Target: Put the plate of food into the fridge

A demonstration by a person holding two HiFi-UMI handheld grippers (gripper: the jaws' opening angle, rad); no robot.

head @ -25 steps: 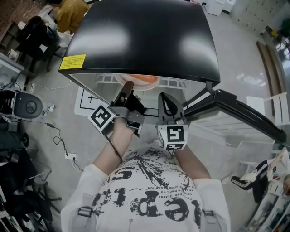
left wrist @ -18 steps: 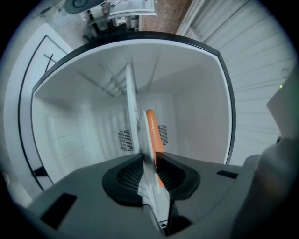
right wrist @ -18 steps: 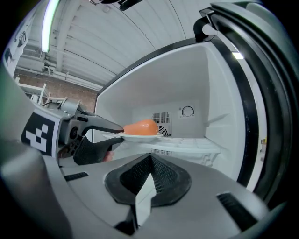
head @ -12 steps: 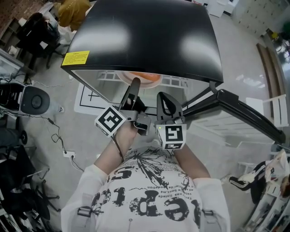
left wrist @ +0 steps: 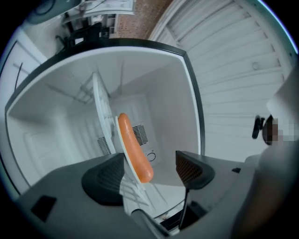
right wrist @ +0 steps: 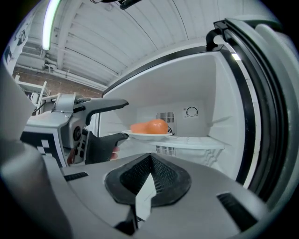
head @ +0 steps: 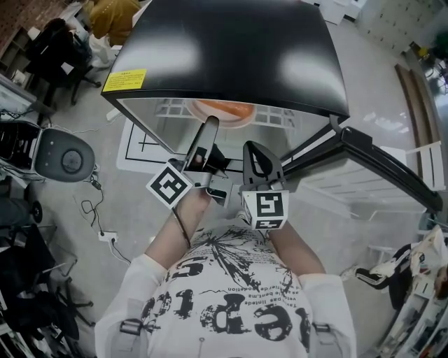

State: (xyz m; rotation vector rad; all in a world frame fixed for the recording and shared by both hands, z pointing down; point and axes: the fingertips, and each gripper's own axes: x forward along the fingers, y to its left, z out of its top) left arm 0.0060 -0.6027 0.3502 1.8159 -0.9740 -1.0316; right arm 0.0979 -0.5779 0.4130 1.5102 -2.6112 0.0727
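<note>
The white plate (head: pixel 221 112) with orange food (right wrist: pixel 150 126) rests on the white shelf (right wrist: pixel 198 142) inside the open fridge (head: pixel 224 56). My left gripper (head: pixel 204 148) reaches into the fridge opening, and its jaws are opening. In the left gripper view the plate (left wrist: pixel 120 140) and a sausage (left wrist: pixel 135 149) stand edge-on between the jaws of the left gripper (left wrist: pixel 149 172), and the right pad is well apart from them. My right gripper (head: pixel 256 165) is held just outside the fridge, right of the left one. The right gripper (right wrist: pixel 148 179) has its jaws together and holds nothing.
The fridge door (head: pixel 381 175) stands open to the right. A round grey device (head: pixel 66 159) and cables (head: pixel 98 224) lie on the floor at the left. A person in yellow (head: pixel 108 21) sits at the far left. White racks (head: pixel 427 168) stand at the right.
The left gripper's jaws have spread apart and let go of the plate, which now lies on the shelf. The right gripper has stayed where it was.
</note>
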